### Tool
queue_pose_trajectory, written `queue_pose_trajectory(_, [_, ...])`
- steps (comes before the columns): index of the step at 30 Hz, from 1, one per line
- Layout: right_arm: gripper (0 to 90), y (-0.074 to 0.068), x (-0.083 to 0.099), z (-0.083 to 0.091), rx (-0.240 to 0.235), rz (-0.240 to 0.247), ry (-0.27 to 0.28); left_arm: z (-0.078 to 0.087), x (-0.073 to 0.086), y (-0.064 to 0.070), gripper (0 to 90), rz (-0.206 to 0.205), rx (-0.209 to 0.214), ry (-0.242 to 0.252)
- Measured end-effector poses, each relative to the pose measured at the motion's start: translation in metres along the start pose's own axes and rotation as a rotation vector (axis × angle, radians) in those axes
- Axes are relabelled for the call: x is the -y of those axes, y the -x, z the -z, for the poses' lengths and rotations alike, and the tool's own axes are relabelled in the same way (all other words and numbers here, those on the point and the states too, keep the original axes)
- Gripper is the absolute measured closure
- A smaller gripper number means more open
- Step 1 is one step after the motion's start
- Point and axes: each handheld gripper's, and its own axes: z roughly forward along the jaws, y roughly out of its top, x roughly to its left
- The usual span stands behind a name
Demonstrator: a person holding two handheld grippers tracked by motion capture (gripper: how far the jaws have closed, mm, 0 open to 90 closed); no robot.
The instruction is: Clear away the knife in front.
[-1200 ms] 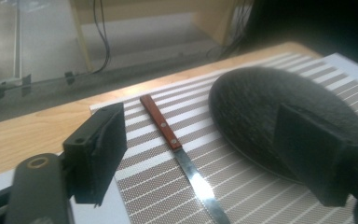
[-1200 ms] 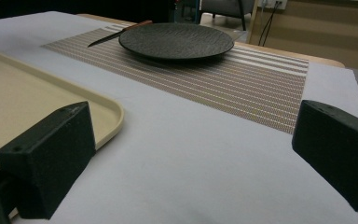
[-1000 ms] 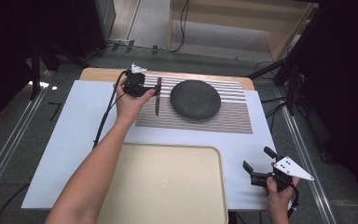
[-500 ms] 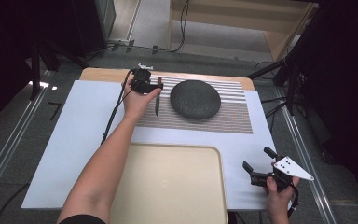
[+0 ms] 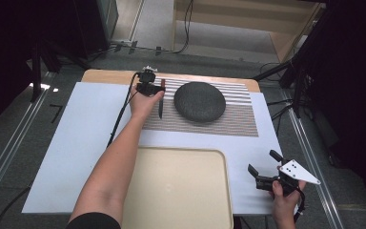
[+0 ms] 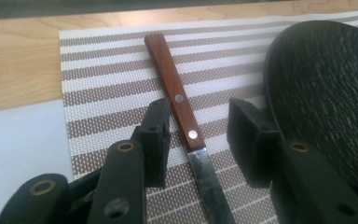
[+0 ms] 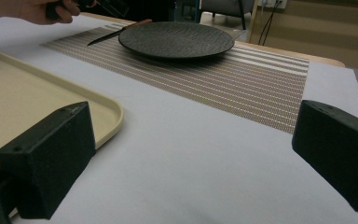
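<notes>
While the high view looks down on the table, the left gripper (image 5: 153, 88) sits over the handle end of the knife (image 5: 161, 106), which lies on the striped placemat (image 5: 228, 119) just beside the black plate (image 5: 199, 101). That plate has nothing on it. Nearer the person than the placemat is a beige tray (image 5: 176, 191), and it's bare too. The right gripper (image 5: 263, 172) is off beyond the tray's corner, jaws spread wide, holding nothing.

Left gripper view: the jaws are open and straddle the knife (image 6: 182, 116) right where the wooden handle meets the blade. One jaw looks about touching the handle, the other stands clear, so no grip. Plate (image 6: 326, 93) is just past that other jaw.

Right gripper view: jaws wide apart over white sheet, tray rim (image 7: 107, 109) beside one jaw, plate (image 7: 177, 39) and knife (image 7: 119, 31) well beyond on the placemat (image 7: 242, 88).
</notes>
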Motion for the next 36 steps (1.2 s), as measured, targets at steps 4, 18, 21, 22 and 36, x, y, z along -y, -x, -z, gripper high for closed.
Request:
queue_pose_trajectory(4, [0.0, 0.000, 0.000, 0.000, -0.001, 0.000, -0.001, -0.007, 0.003, -0.001, 62.1, 0.010, 0.002, -0.017])
queue_pose_trajectory(18, [0.0, 0.000, 0.000, 0.000, -0.001, 0.001, -0.003, -0.023, 0.008, 0.004, 67.0, 0.051, -0.043, -0.039])
queue_pose_trajectory(21, [0.0, 0.000, 0.000, -0.001, -0.001, 0.000, -0.002, -0.024, 0.006, 0.008, 67.5, 0.030, -0.069, -0.050])
queue_pose_trajectory(22, [0.0, 0.000, 0.000, -0.001, -0.001, 0.000, -0.002, -0.024, 0.006, 0.008, 67.2, 0.030, -0.069, -0.050])
queue_pose_trajectory(36, [0.0, 0.000, 0.000, -0.001, -0.004, 0.000, -0.006, -0.022, 0.001, 0.013, 77.3, -0.040, -0.120, -0.125])
